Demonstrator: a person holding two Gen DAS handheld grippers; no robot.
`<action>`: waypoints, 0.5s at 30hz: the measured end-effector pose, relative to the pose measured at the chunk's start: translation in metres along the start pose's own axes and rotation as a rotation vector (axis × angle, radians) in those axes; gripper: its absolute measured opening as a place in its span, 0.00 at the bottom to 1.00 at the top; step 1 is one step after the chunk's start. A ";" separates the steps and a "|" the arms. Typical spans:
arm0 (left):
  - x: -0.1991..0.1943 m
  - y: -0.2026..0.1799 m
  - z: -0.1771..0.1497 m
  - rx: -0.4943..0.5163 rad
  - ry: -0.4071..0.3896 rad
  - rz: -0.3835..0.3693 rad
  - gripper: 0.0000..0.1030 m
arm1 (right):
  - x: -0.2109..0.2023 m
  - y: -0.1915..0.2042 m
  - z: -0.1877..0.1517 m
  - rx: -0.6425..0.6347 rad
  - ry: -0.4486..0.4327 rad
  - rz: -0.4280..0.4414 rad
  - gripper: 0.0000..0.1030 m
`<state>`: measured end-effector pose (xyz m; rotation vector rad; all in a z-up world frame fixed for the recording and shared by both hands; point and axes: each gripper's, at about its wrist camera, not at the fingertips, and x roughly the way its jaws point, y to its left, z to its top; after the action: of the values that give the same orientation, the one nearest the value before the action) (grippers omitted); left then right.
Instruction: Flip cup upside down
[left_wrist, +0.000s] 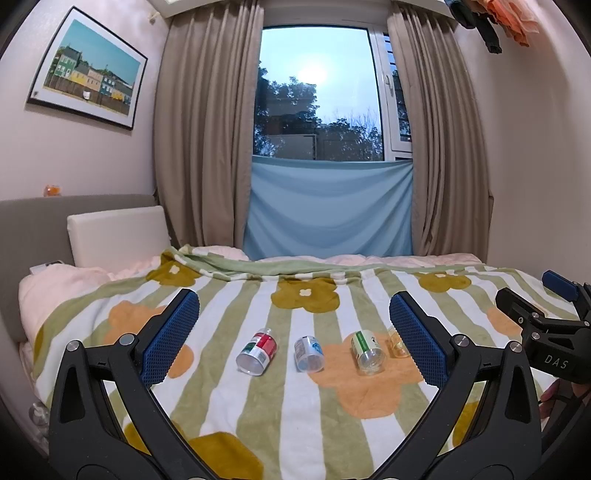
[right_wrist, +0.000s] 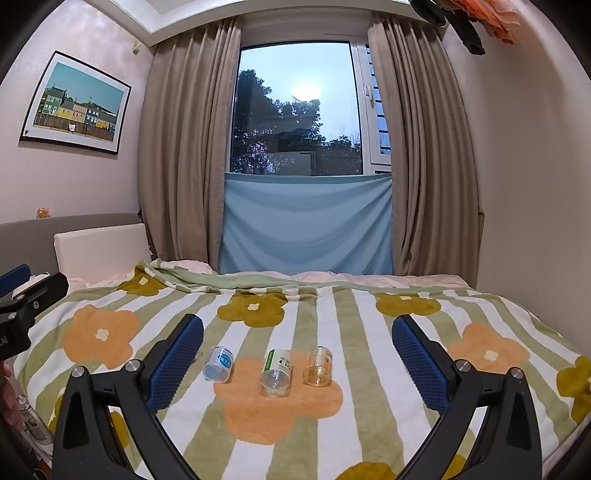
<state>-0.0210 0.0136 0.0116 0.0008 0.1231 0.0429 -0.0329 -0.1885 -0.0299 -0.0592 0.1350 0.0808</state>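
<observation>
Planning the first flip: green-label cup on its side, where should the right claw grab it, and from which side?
Grip the green-label cup across its labelled mid-body, coming from above. It lies on its side on the blanket, open mouth toward the camera, so the curved sides are free. The right claw is open; neighbours sit close.

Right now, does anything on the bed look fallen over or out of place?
Yes. Four small clear cups lie on their sides on the blanket: the red-labelled cup, blue-labelled cup, green-labelled cup and amber cup. None stands upright.
</observation>
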 end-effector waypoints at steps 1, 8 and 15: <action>0.000 0.000 0.000 0.000 0.000 0.000 1.00 | 0.000 0.000 0.000 -0.001 0.001 0.000 0.99; -0.001 0.002 -0.001 -0.003 0.005 0.000 1.00 | -0.001 0.004 -0.002 -0.012 0.005 0.004 0.99; -0.001 0.004 -0.003 -0.004 0.016 0.002 1.00 | 0.000 0.006 -0.001 -0.017 0.007 0.004 0.99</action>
<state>-0.0222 0.0171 0.0089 -0.0039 0.1395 0.0456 -0.0340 -0.1830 -0.0316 -0.0765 0.1416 0.0855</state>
